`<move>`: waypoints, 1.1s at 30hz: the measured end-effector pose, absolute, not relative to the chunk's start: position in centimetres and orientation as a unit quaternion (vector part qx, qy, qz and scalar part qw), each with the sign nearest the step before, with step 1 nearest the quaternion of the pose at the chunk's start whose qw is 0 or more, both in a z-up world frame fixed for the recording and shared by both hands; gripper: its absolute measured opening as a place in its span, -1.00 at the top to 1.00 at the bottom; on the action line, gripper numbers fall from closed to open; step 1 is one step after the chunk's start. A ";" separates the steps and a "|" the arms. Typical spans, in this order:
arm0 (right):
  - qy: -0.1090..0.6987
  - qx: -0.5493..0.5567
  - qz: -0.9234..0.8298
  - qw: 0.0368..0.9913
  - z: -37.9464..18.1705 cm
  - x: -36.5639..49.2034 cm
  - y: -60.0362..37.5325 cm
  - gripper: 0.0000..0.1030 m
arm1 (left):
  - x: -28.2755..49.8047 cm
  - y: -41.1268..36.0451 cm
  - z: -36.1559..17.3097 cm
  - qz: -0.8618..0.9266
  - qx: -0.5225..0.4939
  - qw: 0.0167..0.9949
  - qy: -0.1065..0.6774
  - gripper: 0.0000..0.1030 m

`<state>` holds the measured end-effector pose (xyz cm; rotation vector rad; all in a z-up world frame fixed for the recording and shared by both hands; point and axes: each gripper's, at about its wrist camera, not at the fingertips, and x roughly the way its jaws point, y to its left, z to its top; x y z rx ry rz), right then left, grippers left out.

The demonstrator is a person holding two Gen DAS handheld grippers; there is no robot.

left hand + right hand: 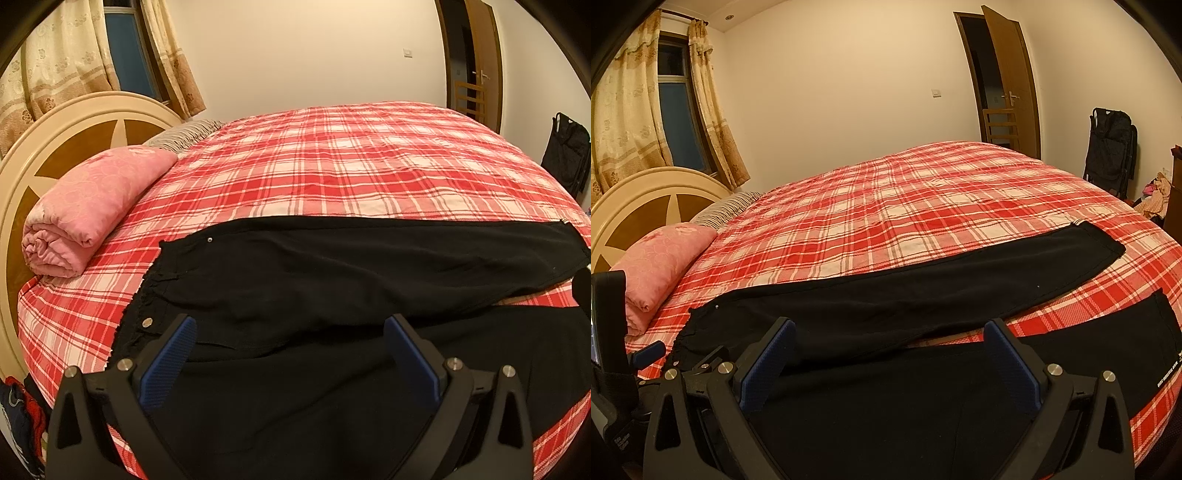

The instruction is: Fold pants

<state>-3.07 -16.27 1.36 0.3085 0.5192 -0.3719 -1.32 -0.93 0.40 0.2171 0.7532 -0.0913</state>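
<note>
Black pants (pixel 351 266) lie spread flat on the red plaid bed (pixel 351 166), waistband to the left, two legs running right. The far leg (pixel 960 280) and the near leg (pixel 905 398) part toward the right, with plaid showing between them. My left gripper (pixel 290 332) is open, blue pads wide apart, hovering over the near edge of the pants close to the waistband. My right gripper (pixel 892 336) is open over the near leg, further right. Neither holds cloth. The left gripper also shows at the left edge of the right wrist view (pixel 646 354).
A rolled pink blanket (pixel 88 210) lies by the round headboard (pixel 55 147) at left, with a striped pillow (pixel 184 136) behind. A black folded stroller (pixel 1110 147) stands against the far wall near an open door (pixel 1008 74). Clothes (pixel 1154 195) are piled at right.
</note>
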 end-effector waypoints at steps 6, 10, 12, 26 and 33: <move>0.256 0.151 -0.182 0.937 1.1 -2.9 -16.4 -0.98 | -1.2 -1.2 0.2 -0.046 0.107 0.922 0.370 -1.00; 0.267 0.146 -0.181 0.935 0.5 -2.3 -16.8 -0.98 | -1.0 -1.3 0.0 -0.047 0.108 0.920 0.374 -1.00; 0.277 0.138 -0.174 0.935 0.2 -1.6 -17.3 -0.98 | -0.7 -1.3 -0.3 -0.054 0.104 0.917 0.380 -1.00; 0.398 0.009 -0.031 0.917 -3.6 15.9 -21.0 -0.98 | 10.7 8.6 -0.3 -0.033 -0.018 0.901 0.432 -1.00; 0.450 -0.048 0.022 0.891 -8.0 23.0 -19.7 -0.61 | 15.3 9.9 -4.8 0.001 -0.031 0.882 0.471 -1.00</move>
